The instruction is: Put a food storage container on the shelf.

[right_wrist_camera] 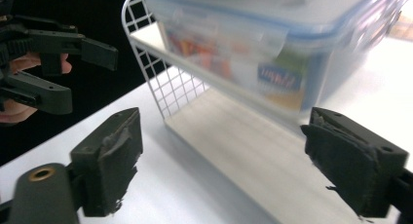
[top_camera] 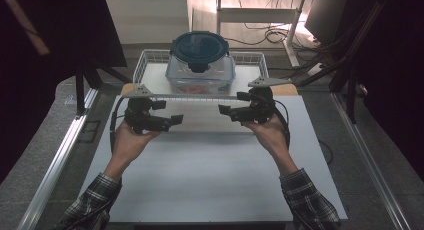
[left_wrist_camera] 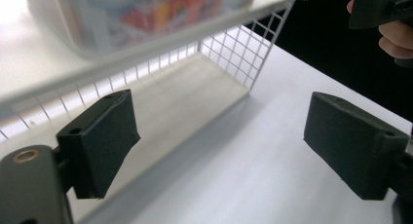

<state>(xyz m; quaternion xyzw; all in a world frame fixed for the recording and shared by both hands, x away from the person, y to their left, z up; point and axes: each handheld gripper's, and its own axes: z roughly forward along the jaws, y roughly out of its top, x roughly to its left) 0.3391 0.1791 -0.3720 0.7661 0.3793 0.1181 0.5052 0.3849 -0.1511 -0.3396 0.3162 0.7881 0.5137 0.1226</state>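
A clear food box [top_camera: 200,72] with a dark teal lid [top_camera: 199,46] rests on top of a white wire basket [top_camera: 145,60] at the far side of the white table board [top_camera: 210,175]. My left gripper [top_camera: 170,112] is held just in front of the basket's left end, jaws open and empty. My right gripper [top_camera: 232,103] mirrors it at the basket's right end, also open and empty. In the left gripper view the open jaws [left_wrist_camera: 219,146] frame the basket's mesh wall [left_wrist_camera: 243,48] under the box [left_wrist_camera: 146,14]. The right gripper view has its jaws [right_wrist_camera: 221,156] wide below the box [right_wrist_camera: 243,48].
Metal rails [top_camera: 60,155] run along both sides of the table. Black stands [top_camera: 80,85] flank the back corners. A dark monitor [top_camera: 325,15] and loose cables [top_camera: 272,35] lie behind the basket. The other hand's gripper shows at far left [right_wrist_camera: 48,63] and top right [left_wrist_camera: 380,9].
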